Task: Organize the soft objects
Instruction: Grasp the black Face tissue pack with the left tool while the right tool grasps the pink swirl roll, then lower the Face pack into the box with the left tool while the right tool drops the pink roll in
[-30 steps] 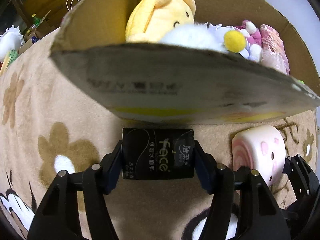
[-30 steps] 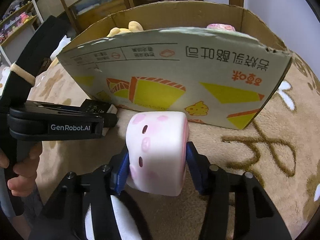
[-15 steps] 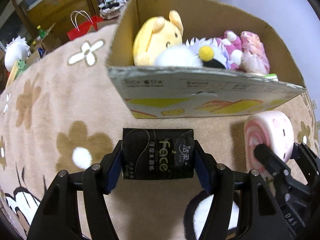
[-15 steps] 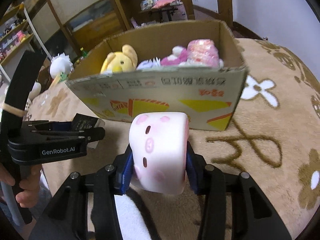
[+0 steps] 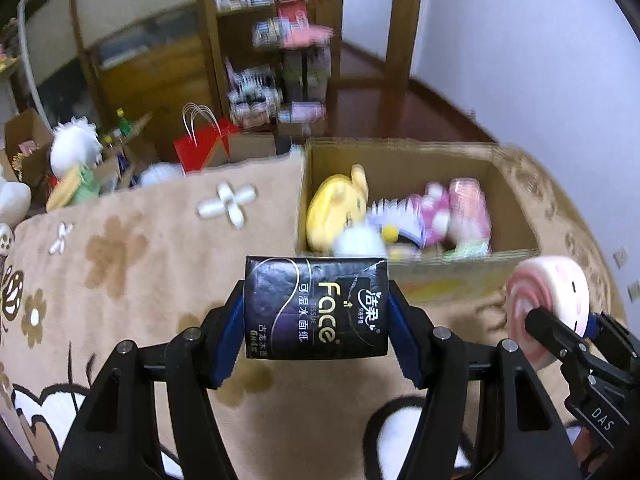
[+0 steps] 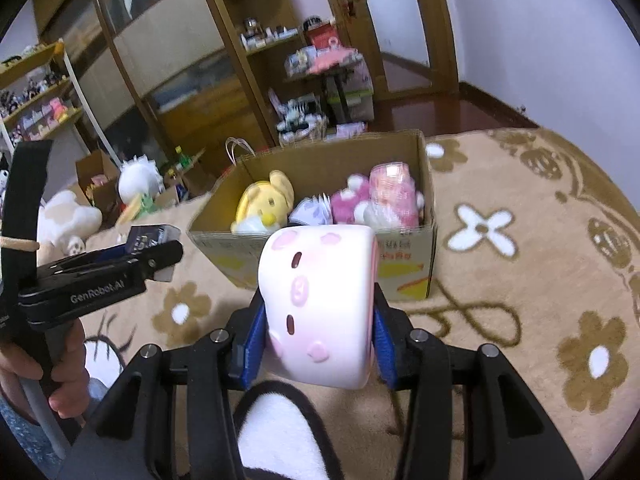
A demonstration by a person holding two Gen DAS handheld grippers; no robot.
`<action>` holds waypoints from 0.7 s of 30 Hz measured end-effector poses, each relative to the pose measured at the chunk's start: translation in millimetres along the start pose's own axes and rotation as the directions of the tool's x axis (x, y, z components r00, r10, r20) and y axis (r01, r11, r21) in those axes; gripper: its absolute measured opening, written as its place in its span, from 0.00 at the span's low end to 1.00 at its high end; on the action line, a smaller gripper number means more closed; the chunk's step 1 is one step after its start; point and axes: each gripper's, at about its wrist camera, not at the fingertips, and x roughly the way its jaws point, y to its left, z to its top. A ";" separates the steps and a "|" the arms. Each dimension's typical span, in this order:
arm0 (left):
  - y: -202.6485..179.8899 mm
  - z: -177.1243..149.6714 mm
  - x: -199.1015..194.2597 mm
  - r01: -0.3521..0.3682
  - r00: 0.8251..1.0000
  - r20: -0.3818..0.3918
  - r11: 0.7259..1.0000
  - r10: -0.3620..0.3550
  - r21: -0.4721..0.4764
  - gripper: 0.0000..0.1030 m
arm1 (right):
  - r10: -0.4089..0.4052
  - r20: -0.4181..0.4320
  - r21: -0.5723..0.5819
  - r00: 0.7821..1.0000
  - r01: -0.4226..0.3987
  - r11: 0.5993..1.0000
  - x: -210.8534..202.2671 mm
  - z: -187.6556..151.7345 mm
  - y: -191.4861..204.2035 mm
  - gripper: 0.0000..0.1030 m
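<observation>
Both tools have risen sharply in the last second. A second ago the near wall of the cardboard box (image 5: 404,184) filled the upper part of both views and its rim stood above the loads; now both cameras look down over that wall into the open top, and the left wrist view is smeared with motion.

The left tool (image 5: 316,316) is clamped on the black tissue pack (image 5: 316,308), its blue pads pressing the pack's two short sides, exactly as it was before. The right tool (image 6: 318,316) is closed on the pink pig cushion (image 6: 318,308), which bulges a little above the pads. Neither grip has slipped during the lift.

Ahead of and below both tools, the box already holds a yellow plush (image 6: 266,202), a white and purple flower toy (image 6: 312,212) and pink plush pieces (image 6: 384,196), packed toward its far side. The box stands on the flower-patterned beige blanket (image 6: 520,240).

This suggests the carry has cleared the box wall, so what remains is to move forward over the opening and let each item go. The free room looks tight near the front wall, so the cushion may need to sit on top of the toys.
</observation>
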 end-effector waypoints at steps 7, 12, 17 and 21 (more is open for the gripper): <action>-3.9 10.1 -41.9 -0.006 0.985 0.171 1.000 0.002 0.021 0.62 | -0.015 0.125 -0.007 0.992 0.016 1.000 -36.9 22.9 3.5 0.47; -12.1 15.9 -59.9 -0.020 0.966 0.257 0.999 0.006 0.050 0.62 | -0.039 0.213 -0.020 0.976 0.044 0.999 -58.4 37.4 5.9 0.47; -15.8 21.6 -61.8 -0.015 0.959 0.285 0.998 -0.002 0.057 0.62 | -0.061 0.271 -0.028 0.961 0.071 0.997 -68.4 46.6 5.5 0.47; -15.8 26.4 -57.8 -0.011 0.956 0.294 0.999 -0.005 0.053 0.62 | -0.085 0.290 -0.046 0.953 0.103 0.994 -64.0 53.6 6.8 0.47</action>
